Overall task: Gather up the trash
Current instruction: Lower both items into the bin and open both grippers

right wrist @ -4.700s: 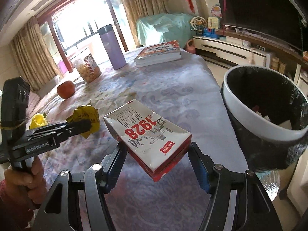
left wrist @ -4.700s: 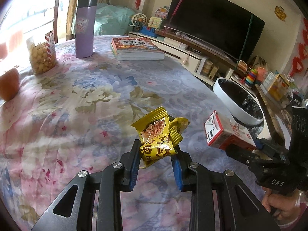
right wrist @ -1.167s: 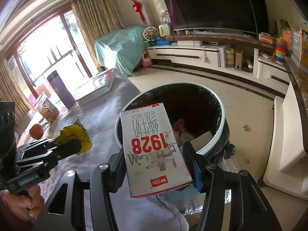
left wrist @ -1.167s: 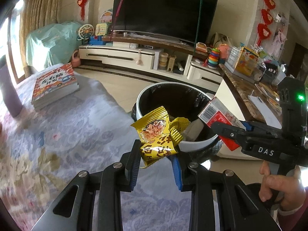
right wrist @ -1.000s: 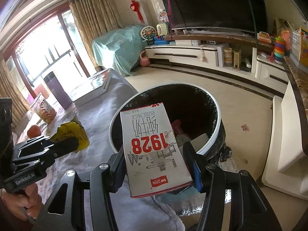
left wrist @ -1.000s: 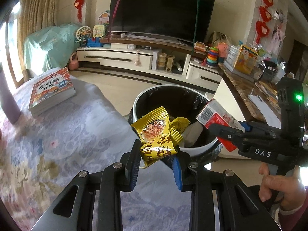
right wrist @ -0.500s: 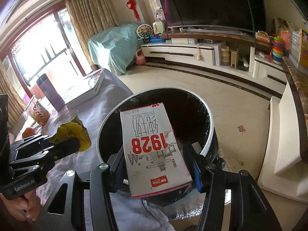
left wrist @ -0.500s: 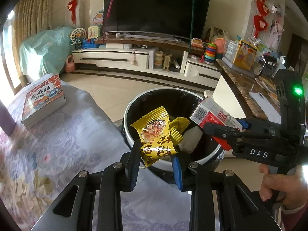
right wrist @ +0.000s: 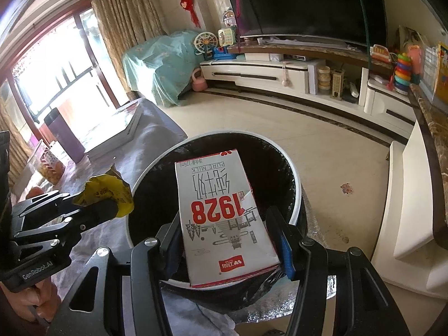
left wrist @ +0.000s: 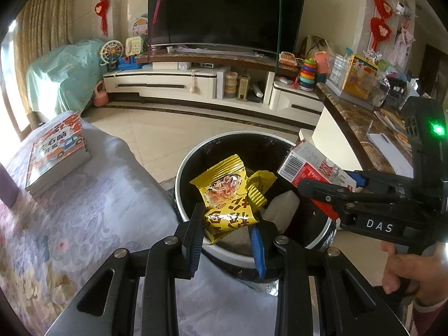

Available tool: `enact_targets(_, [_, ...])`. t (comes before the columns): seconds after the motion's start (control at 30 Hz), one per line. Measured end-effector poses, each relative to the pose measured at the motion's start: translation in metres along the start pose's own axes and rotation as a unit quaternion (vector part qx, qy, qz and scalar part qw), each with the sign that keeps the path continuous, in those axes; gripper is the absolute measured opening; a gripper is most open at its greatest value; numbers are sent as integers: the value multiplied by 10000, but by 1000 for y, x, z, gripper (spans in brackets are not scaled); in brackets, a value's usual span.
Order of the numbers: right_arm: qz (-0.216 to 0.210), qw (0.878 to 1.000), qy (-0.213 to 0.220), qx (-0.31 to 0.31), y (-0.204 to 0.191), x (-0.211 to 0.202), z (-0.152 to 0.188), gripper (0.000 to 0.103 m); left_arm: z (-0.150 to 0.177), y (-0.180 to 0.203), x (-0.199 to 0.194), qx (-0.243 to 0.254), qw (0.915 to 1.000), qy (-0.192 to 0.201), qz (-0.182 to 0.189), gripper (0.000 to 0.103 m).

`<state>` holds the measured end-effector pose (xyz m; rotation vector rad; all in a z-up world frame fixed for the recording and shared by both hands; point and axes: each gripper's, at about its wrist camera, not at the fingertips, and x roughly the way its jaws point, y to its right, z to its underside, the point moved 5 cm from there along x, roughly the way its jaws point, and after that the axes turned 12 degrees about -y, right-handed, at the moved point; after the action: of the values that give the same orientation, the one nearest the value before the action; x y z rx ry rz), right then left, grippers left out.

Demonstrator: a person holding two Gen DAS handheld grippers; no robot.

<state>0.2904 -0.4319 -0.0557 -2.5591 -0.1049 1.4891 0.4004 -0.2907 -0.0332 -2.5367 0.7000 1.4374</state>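
We are holding our left gripper, squeezing a yellow snack wrapper, and our right gripper, squeezing a milk carton, over the trash bin.

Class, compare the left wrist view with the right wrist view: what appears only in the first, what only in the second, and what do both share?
Only the left wrist view shows the printed front of the yellow snack wrapper, the barcode end of the milk carton, the book's cover and the cluttered counter.

Only the right wrist view shows the carton's "1928" face, the window, curtains and purple flask.

Both show the left gripper shut on the wrapper, the right gripper shut on the carton, both over the black-lined bin, plus the TV.
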Motion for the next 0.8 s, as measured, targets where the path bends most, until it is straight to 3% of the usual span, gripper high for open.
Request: enact_targets(0.8, [85, 9998, -193, -53, 3, 13, -14, 56, -12, 8, 18, -20, 9998, -175, -25, 29])
